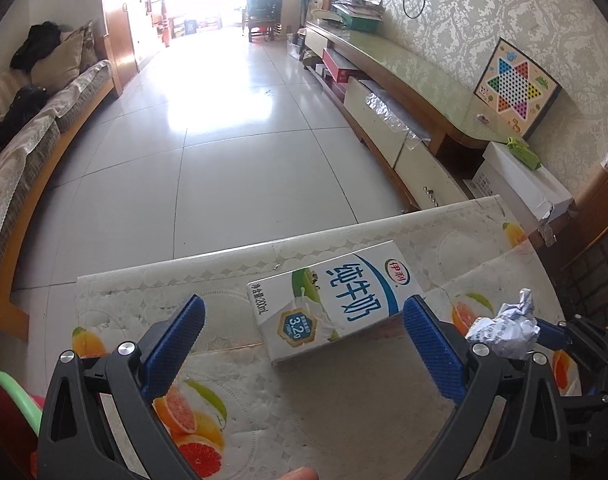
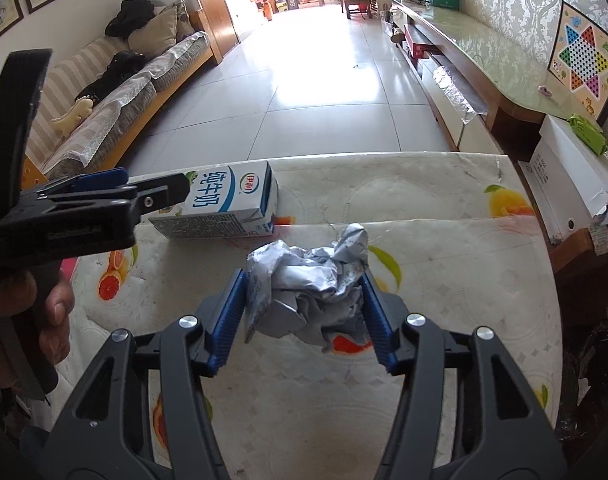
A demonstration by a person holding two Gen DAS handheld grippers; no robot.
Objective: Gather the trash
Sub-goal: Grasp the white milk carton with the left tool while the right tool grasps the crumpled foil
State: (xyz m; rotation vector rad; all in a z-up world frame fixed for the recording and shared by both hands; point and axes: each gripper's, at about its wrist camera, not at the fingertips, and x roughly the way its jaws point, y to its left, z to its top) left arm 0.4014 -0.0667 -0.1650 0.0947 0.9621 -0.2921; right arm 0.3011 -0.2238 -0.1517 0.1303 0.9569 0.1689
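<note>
Fruit-print table (image 1: 344, 420); milk carton (image 1: 336, 300) lies just ahead of spread left gripper (image 1: 304, 344). Only right view shows right gripper (image 2: 301, 316) clamping crumpled paper (image 2: 304, 292) beside carton.

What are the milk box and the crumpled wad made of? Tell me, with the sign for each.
Milk box: apparently coated paperboard, glossy print, crisp folded edges. Crumpled wad in the right gripper: likely thin printed paper or foil-lined wrapper, silvery-grey, holding sharp creases.

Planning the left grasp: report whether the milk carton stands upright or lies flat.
Lying flat: milk carton rests on a long side on the table.
</note>
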